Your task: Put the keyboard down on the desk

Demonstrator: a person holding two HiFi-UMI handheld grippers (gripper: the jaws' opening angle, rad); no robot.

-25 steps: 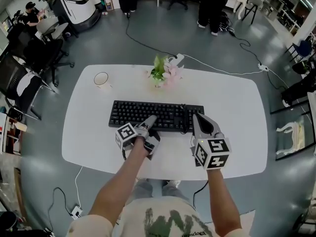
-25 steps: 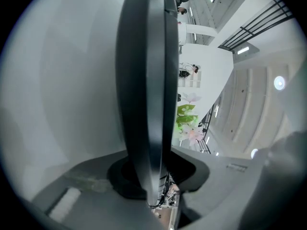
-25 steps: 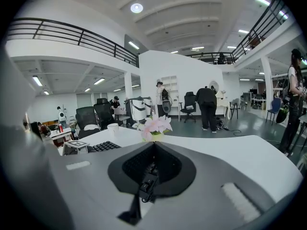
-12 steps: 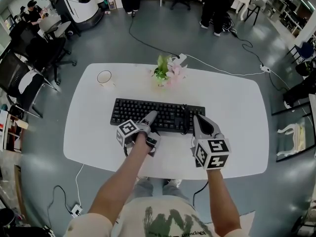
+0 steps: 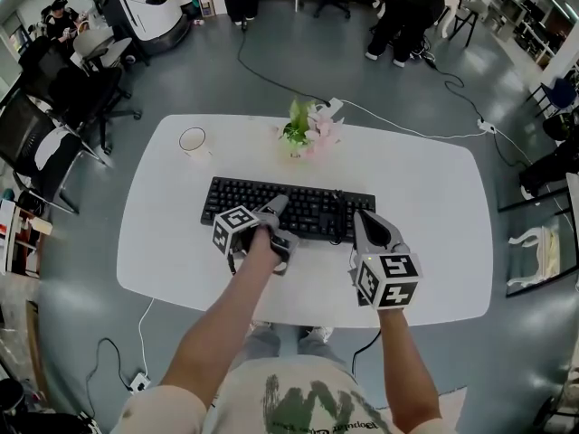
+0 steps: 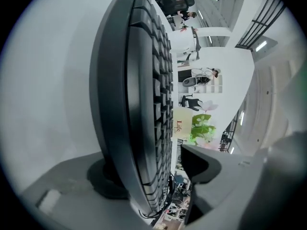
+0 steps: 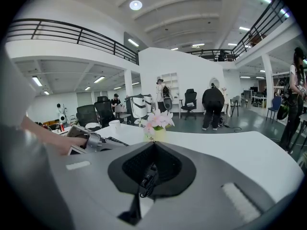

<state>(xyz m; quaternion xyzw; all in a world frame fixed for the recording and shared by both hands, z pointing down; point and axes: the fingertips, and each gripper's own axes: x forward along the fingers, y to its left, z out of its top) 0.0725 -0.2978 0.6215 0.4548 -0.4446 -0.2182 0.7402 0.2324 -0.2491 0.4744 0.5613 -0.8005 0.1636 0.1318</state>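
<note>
The black keyboard point(image 5: 244, 199) lies flat on the white desk point(image 5: 425, 206). My left gripper point(image 5: 276, 208) is at its front edge, left of the middle. In the left gripper view the keyboard's edge point(image 6: 144, 80) stands between the jaws of that gripper point(image 6: 153, 171); they have just been opening, and a gap shows at the right-hand pad. My right gripper point(image 5: 360, 217) sits at the keyboard's right end beside a dark cable point(image 5: 339, 213). Its jaws point(image 7: 152, 150) meet at the middle, with a thin dark strand at the seam. The keyboard point(image 7: 114, 141) and left gripper point(image 7: 88, 139) show to its left.
A white mug point(image 5: 191, 140) stands at the desk's far left and a small pot of flowers point(image 5: 306, 132) behind the keyboard. Office chairs point(image 5: 36, 152) stand left of the desk. A white cable point(image 5: 407, 127) runs over the floor behind it, and people stand further back.
My left gripper's jaws have spread apart and its marker cube has tipped up toward the keyboard. The keyboard and my right gripper stay where they were.
</note>
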